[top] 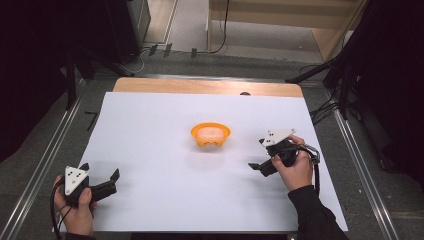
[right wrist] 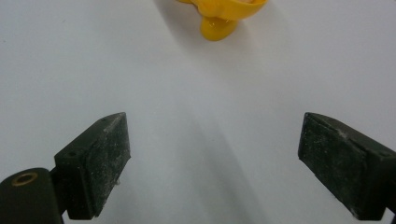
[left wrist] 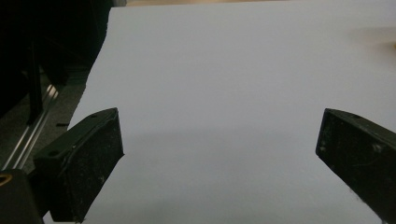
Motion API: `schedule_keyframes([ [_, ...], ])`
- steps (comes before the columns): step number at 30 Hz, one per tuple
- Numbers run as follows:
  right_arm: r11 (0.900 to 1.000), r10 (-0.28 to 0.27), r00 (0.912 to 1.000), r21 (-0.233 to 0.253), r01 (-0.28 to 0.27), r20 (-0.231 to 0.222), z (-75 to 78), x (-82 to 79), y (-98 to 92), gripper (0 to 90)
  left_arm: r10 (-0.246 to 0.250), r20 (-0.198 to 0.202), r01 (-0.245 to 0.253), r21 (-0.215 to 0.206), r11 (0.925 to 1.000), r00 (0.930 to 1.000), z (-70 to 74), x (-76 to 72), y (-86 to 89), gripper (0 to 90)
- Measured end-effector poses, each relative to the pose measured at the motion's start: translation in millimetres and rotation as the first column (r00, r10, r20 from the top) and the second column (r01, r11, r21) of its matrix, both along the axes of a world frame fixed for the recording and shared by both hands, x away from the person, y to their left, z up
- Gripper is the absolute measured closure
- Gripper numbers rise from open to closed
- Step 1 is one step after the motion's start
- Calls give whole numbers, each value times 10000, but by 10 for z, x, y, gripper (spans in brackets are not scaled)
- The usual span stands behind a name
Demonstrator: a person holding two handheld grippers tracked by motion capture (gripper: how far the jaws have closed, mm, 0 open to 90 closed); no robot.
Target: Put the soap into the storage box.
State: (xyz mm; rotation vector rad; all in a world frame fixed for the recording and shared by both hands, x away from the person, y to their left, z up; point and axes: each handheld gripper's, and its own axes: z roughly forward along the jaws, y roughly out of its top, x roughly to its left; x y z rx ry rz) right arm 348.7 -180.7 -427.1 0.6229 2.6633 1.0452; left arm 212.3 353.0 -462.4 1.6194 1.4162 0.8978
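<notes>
From the high view, an orange bowl (top: 210,134) is seen mid-sheet on the white paper (top: 150,130), the right gripper (top: 256,166) near it, the left gripper (top: 116,175) well apart. In the left gripper view, jaws are spread over bare paper. In the right gripper view, spread jaws face the bowl (right wrist: 224,16); a low approach could shove it.

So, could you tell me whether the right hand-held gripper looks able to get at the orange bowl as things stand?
Probably yes. The right hand-held gripper is open and points toward the orange bowl, with bare white table cover between them and nothing in the way.
</notes>
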Motion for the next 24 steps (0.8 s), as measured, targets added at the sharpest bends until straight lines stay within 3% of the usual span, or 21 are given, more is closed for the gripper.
schedule_keyframes([
  [13,9990,-423,9990,118,421,153,-99,-188,-226,98,7,8,-7,85,10000,10000,0,-2,-5,10],
  [24,9927,-1075,9942,560,1070,68,-251,-397,-545,94,20,4,-20,118,9999,10000,0,-2,-9,10],
])
